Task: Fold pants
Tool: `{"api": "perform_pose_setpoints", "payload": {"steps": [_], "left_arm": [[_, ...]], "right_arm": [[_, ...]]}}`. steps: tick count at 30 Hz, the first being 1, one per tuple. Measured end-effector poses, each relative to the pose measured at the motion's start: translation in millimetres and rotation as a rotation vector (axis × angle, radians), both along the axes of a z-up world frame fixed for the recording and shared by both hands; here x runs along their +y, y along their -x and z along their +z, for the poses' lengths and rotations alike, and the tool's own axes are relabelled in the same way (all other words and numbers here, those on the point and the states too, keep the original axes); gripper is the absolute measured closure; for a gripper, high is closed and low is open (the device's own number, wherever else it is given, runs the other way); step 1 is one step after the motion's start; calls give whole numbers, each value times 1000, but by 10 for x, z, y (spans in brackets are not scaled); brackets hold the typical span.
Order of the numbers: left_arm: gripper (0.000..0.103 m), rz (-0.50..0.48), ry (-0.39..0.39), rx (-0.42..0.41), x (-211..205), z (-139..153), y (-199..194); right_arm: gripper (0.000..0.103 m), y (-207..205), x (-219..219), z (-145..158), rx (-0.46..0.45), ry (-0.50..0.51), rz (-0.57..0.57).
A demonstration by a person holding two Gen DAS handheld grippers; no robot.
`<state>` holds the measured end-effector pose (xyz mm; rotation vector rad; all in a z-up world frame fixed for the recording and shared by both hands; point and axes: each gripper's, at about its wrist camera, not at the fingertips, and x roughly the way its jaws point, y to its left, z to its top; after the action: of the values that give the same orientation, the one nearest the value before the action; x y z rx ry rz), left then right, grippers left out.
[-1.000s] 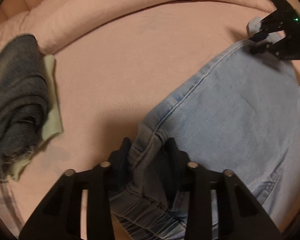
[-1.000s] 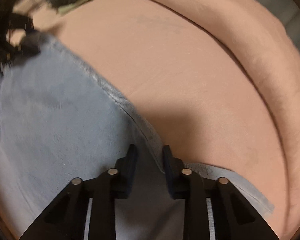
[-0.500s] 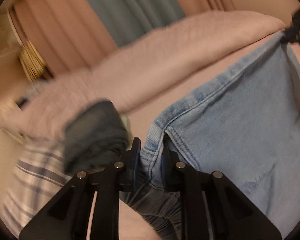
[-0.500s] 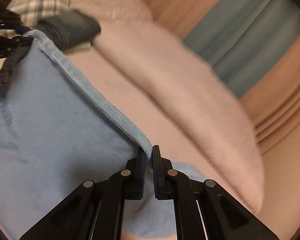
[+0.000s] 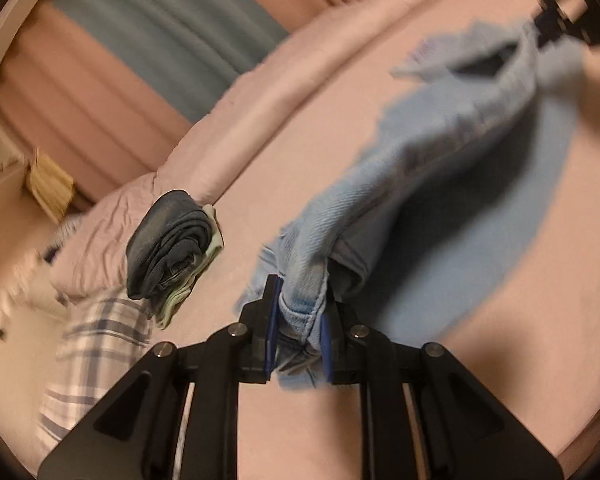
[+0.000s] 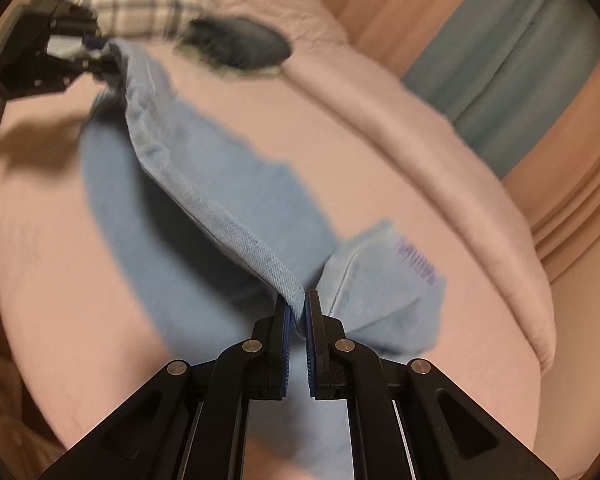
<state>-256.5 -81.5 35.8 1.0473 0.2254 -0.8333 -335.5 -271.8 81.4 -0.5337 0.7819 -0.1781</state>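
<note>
Light blue denim pants hang stretched between my two grippers above a pink bed. My left gripper is shut on the thick waistband end. My right gripper is shut on the folded edge near the leg end. In the left wrist view the right gripper shows at the top right, pinching the cloth. In the right wrist view the left gripper shows at the top left. The lower part of the pants sags toward the bed.
A rolled pile of dark jeans lies on a pale green cloth beside a pink duvet ridge. A plaid pillow lies at the left. Pink and teal curtains hang behind the bed.
Both grippers closed on the pants edge and lifted it off the bed. The pants went from lying flat to hanging folded between the grippers, and the views tilted up toward the curtains.
</note>
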Motion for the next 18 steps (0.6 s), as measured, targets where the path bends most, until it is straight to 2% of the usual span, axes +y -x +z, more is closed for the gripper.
{"api": "perform_pose_setpoints", "payload": {"steps": [2, 5, 7, 9, 11, 13, 16, 18], "left_arm": [[85, -9, -82, -41, 18, -244, 55], [85, -5, -166, -132, 11, -460, -135], [85, 6, -147, -144, -37, -390, -268], [85, 40, -89, -159, -80, -209, -442], [85, 87, -8, -143, -83, 3, -596], [85, 116, 23, -104, -20, 56, -689], [84, 95, -26, -85, 99, -157, -670], [83, 67, -86, -94, 158, -387, -576]], "right_arm": [[97, 0, 3, -259, 59, -53, -7], [97, -59, 24, -519, 113, -21, 2], [97, -99, 15, -567, 116, -15, -5], [97, -127, -19, -488, 95, -30, -16], [97, -188, -34, -321, 45, -45, -24], [97, -1, 30, -246, 3, -53, -13], [97, 99, 165, -348, 14, -29, 21], [97, 98, 188, -583, 65, -24, 30]]}}
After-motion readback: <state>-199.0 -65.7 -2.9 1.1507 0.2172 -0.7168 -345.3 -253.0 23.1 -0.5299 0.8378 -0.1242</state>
